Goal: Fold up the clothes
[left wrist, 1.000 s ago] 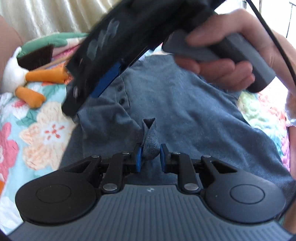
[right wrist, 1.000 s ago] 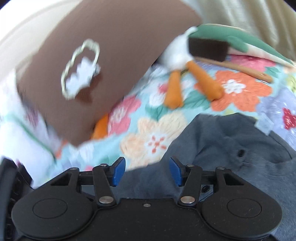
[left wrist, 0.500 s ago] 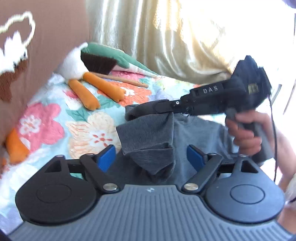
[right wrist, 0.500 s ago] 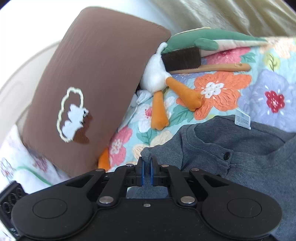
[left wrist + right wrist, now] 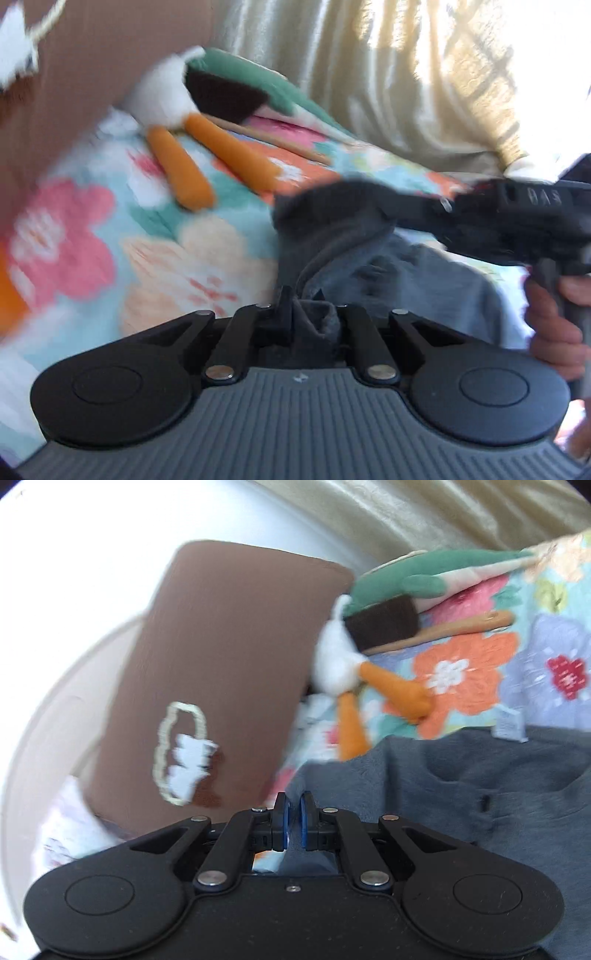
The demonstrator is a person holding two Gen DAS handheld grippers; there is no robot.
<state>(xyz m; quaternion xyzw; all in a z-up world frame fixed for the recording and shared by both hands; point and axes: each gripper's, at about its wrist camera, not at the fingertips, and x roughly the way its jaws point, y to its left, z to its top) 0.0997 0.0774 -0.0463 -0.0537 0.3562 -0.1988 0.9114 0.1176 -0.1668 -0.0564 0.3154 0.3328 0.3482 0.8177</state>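
A grey button-neck shirt (image 5: 388,273) lies on a floral quilt (image 5: 155,258). My left gripper (image 5: 312,317) is shut on a bunched fold of the shirt. My right gripper (image 5: 293,823) is shut on the shirt's edge near the collar (image 5: 461,771), lifting it. In the left wrist view the right gripper's black body (image 5: 517,218) reaches in from the right, held by a hand (image 5: 557,325), with shirt cloth hanging from its tip.
A brown cushion with a white cloud motif (image 5: 221,686) stands at the left. A white plush duck with orange legs (image 5: 343,664) and a wooden-handled brush (image 5: 391,624) lie behind the shirt. Cream curtains (image 5: 388,74) hang at the back.
My left gripper was open around the hanging fold and has now shut on it. My right gripper stays shut on the shirt edge and has shifted a little with it.
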